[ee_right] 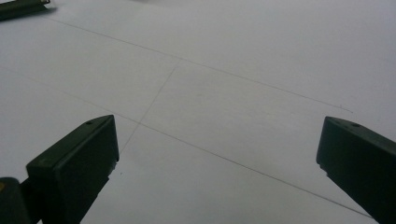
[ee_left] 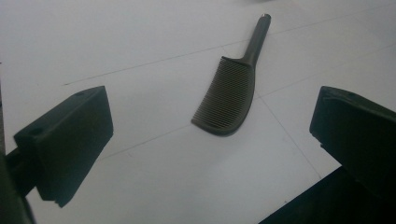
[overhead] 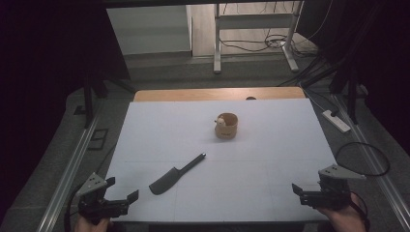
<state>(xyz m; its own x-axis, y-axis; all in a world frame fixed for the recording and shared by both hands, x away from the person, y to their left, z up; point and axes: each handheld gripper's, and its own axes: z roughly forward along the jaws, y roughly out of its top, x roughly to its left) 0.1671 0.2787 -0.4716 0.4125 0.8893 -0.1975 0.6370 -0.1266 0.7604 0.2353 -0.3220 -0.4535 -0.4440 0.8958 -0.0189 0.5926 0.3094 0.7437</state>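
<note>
High view: A white table (overhead: 270, 145) is seen across the middle of the frame. A dark comb (overhead: 175, 174) lies flat on it, lower left of centre, its toothed head toward the lower left and its thin handle angled to the upper right. A small wooden cup (overhead: 227, 125) stands upright above centre, well apart from the comb; a small pale object is seen at its left rim, and what it is cannot be told. The left gripper (overhead: 122, 189) is held at the lower left corner of the table, its 2 jaws spread and nothing between them. The comb is near it, to its upper right, not touched. The right gripper (overhead: 296, 191) is held at the lower right edge, jaws likewise parted and empty, well apart from comb and cup.

Left gripper view: The 2 black jaws rise from the lower left and lower right, wide apart, released. The comb (ee_left: 229, 95) is seen between and beyond them, right of centre in the upper half, teeth facing left, handle pointing to the top edge.

Right gripper view: The 2 jaws stand wide apart over bare white table (ee_right: 224, 93) crossed by faint lines; nothing is gripped. A dark tip of an object is cut by the upper left corner; it cannot be identified.
</note>
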